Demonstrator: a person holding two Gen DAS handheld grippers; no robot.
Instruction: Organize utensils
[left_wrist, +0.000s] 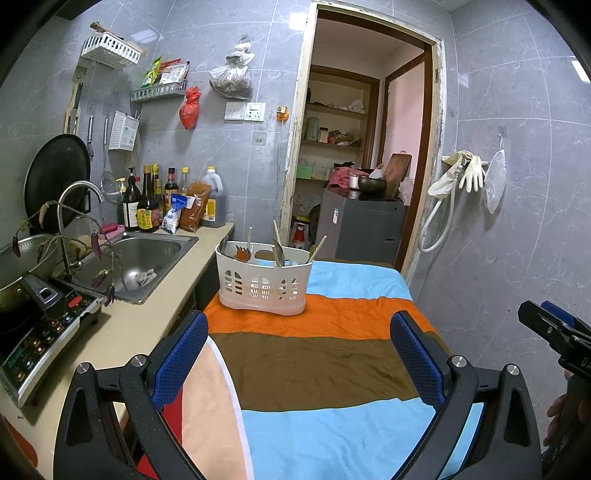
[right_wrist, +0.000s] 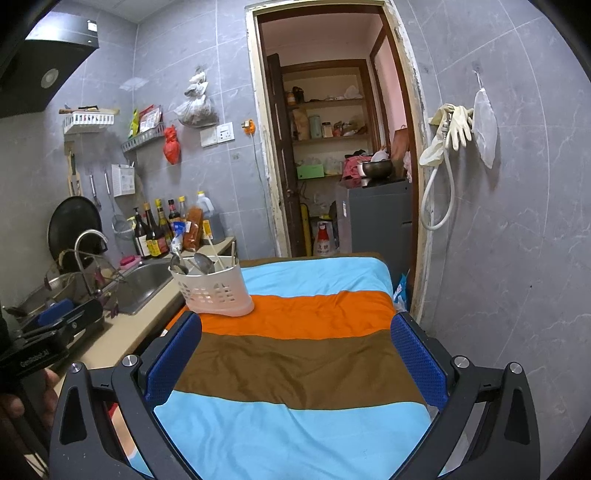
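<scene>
A white slotted utensil basket (left_wrist: 263, 283) (right_wrist: 213, 290) stands on the orange stripe of a striped cloth (left_wrist: 325, 369) (right_wrist: 295, 354), at its far left. Spoons (right_wrist: 204, 263), chopsticks (left_wrist: 276, 236) and other utensils stick up out of it. My left gripper (left_wrist: 299, 358) is open above the near part of the cloth, well short of the basket, with nothing between its blue pads. My right gripper (right_wrist: 295, 354) is open too, held over the brown stripe to the right of the basket. Each gripper shows at the edge of the other's view.
To the left runs a beige counter (left_wrist: 147, 325) with a steel sink (left_wrist: 147, 258), a faucet (left_wrist: 79, 192), an induction cooker (left_wrist: 40, 332) and sauce bottles (left_wrist: 147, 206). A doorway (left_wrist: 362, 147) with a grey cabinet (left_wrist: 362, 232) lies behind. Gloves and a hose (left_wrist: 461, 173) hang on the right wall.
</scene>
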